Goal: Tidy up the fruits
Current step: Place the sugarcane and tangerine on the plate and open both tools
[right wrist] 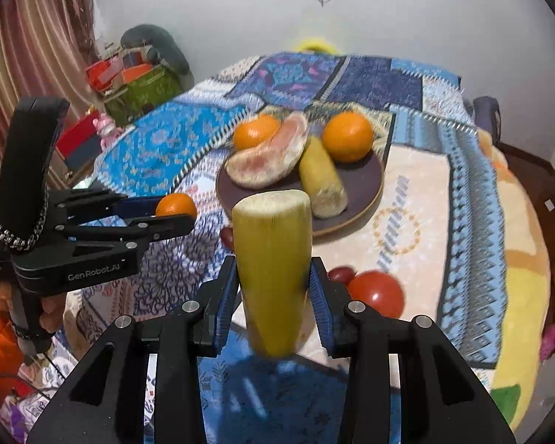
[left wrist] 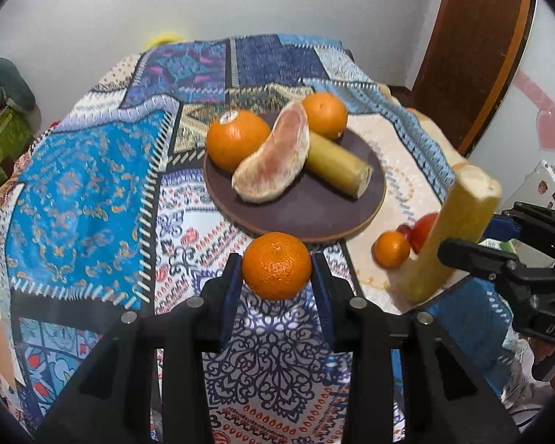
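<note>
My left gripper (left wrist: 276,272) is shut on a small orange (left wrist: 276,265), held above the cloth just before the dark round plate (left wrist: 314,207). The plate holds two oranges (left wrist: 236,138), a peeled pomelo piece (left wrist: 273,159) and a yellow-green cane piece (left wrist: 336,164). My right gripper (right wrist: 273,288) is shut on a second cane piece (right wrist: 273,270), held upright right of the plate; it also shows in the left wrist view (left wrist: 451,236). The left gripper with its orange (right wrist: 175,205) appears at left in the right wrist view.
On the patterned cloth (left wrist: 92,185) right of the plate lie a small orange (left wrist: 391,248), a red tomato (right wrist: 377,292) and dark red small fruits (right wrist: 341,274). A wooden door (left wrist: 473,55) stands at right. Clutter (right wrist: 137,81) sits beyond the table's left side.
</note>
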Motion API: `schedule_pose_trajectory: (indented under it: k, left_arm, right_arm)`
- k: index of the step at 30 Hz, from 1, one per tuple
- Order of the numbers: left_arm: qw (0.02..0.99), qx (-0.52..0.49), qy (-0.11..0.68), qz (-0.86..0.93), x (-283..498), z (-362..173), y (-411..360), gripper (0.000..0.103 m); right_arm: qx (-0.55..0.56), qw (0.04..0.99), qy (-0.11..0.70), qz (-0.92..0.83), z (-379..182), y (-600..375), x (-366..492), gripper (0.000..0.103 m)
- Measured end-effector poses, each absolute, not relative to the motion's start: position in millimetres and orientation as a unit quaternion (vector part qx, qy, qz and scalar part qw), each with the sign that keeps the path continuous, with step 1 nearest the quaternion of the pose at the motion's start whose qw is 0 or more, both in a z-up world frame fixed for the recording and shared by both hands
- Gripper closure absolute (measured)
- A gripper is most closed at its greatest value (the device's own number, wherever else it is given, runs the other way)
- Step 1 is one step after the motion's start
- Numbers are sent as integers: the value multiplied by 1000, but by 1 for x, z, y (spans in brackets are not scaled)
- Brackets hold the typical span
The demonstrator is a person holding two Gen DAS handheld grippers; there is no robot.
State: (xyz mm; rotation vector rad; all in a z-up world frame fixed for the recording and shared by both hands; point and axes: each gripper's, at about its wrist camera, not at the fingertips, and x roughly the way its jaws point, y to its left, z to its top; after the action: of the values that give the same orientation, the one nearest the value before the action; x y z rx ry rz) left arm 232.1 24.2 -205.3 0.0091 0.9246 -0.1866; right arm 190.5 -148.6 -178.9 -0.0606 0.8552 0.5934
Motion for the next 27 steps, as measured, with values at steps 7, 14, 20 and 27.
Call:
schedule_pose_trajectory:
  k: [7, 14, 20, 27]
  left_arm:
    - [894, 11, 440, -86, 247, -199, 14, 66]
    - [894, 7, 439, -89, 263, -198, 5, 66]
    - [893, 3, 440, -94, 277, -200, -3, 66]
    - [886, 5, 452, -104, 300, -215, -14, 66]
  right_arm:
    - [-11, 885, 381, 268, -160, -165, 206, 68]
    - [2, 899, 360, 250, -147, -179, 229, 68]
    - [-4, 903, 356, 242, -147, -183, 250, 68]
    - [-20, 898, 369, 239, -159, -176, 271, 68]
